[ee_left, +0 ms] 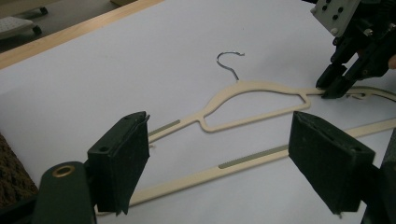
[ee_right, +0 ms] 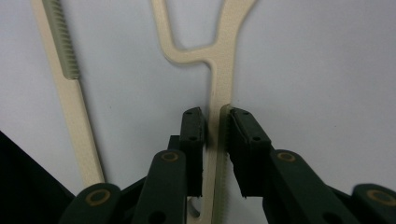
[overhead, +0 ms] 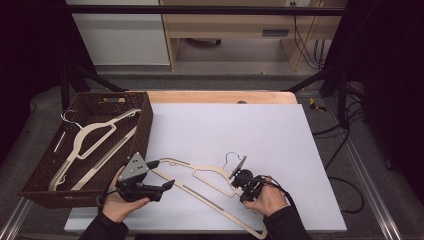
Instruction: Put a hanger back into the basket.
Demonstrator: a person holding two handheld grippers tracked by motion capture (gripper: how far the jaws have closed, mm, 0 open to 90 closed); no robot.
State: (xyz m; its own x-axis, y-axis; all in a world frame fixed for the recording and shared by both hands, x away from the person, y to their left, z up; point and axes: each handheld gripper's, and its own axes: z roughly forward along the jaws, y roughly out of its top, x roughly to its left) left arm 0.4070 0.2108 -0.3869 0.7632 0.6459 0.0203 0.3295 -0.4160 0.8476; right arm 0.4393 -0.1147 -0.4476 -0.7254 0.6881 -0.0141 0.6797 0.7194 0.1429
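Right hand-held gripper (ee_right: pixel 215 154) clamps the hanger (ee_right: pixel 219 70), hiding its arm.

Cream flat hanger (overhead: pixel 210 182) with metal hook (overhead: pixel 231 158), lying flat on white counter (overhead: pixel 250 130), one arm clamped at its shoulder.

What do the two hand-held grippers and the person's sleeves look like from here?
Both hand-held grippers are black. The left hand-held gripper carries a grey three-cornered plate with dark holes; its jaws are blocky, with brass-coloured rivets at the joints. The right hand-held gripper has ribbed pads, a similar plate, and a black cable trailing off. The sleeves are black.
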